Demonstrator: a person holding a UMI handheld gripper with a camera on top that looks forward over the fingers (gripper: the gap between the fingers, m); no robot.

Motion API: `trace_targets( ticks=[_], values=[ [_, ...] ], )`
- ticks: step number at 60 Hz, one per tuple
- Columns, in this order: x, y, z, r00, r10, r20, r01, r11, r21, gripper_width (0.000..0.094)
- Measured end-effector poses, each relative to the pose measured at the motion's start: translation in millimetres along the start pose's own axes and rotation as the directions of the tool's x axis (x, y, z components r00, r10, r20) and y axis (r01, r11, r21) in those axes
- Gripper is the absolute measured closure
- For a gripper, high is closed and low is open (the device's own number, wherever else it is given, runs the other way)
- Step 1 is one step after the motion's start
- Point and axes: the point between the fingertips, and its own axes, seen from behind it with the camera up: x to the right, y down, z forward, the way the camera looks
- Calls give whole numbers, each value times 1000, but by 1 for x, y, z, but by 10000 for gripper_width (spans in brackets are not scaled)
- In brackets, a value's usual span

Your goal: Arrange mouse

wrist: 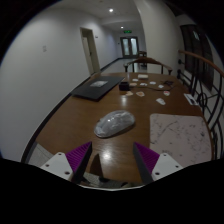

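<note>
Small objects (140, 88) at frame centre, on the table's (90, 115) far end, are too small to identify. Fingers (72, 160) cut off at bottom.

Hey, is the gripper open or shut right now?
Open: the gripper shows a wide gap between its purple pads, nothing held; the mouse lies on the table just ahead.

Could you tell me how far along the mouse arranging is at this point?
Nothing looks done yet. The grey oval computer mouse lies untouched on the brown wooden table, just ahead of the open gripper, which holds nothing. Approaching, gripping and placing the mouse all remain.
</note>
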Motion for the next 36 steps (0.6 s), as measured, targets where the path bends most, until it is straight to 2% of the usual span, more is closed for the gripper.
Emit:
trace_targets(
  ticks=[14,27,29,33,34,36],
  values=[
    [32,-16,52,995,-92,-31,93,996,14,77],
    [49,-31,84,989,-92,-116,92,996,-9,96],
    [51,-31,86,989,-86,-117,85,996,-12,134],
    [60,-15,83,993,-77,-94,76,997,-13,441],
    [62,-13,83,994,-68,-88,67,998,-13,441],
    [68,-9,81,994,-76,-83,76,997,-7,499]
  ],
)
